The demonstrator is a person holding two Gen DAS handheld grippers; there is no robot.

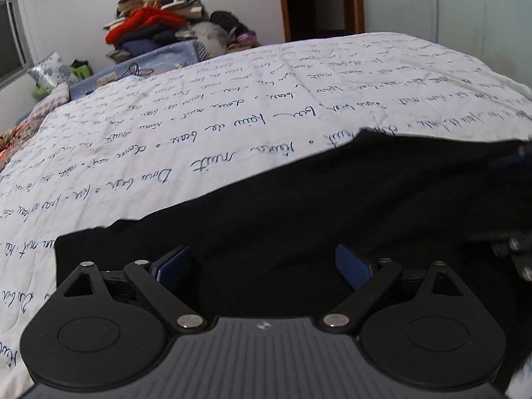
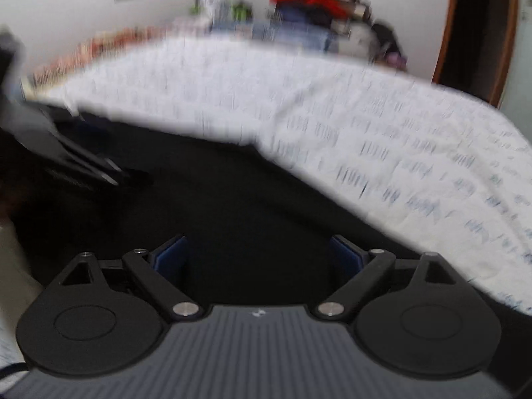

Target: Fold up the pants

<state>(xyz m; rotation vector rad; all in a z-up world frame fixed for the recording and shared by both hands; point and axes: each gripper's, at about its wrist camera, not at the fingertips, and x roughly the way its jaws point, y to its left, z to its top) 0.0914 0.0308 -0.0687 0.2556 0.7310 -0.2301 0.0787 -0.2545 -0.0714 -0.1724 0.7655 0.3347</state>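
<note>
Pants [image 1: 299,206], black and spread flat, lie on a white bedspread [image 1: 232,106] covered in lines of blue handwriting. Seen from the left wrist, the dark cloth fills the lower half from about 8 o'clock round to 3 o'clock, its upper edge running slantwise up toward 1 o'clock. The left gripper [image 1: 262,267] sits low over the cloth at 6 o'clock, its two blue pads [image 1: 354,266] spread wide with nothing between them but the fabric below; whether they touch it I cannot tell. At 3 o'clock in that view, part of the other tool's dark metal pokes in at the edge.

From the right wrist the picture is smeared with blur. The right gripper [image 2: 257,254] also stands released, pads far apart, over the pants [image 2: 216,193], which stretch from 9 o'clock down to 5 o'clock. The left tool shows as a dark shape at 9 o'clock.

Beyond the bed, at 11 o'clock in the left view, a heap of folded clothes [image 1: 149,16] with something red in it stands against the wall, and a wooden door frame [image 1: 355,0] rises at 1 o'clock.
</note>
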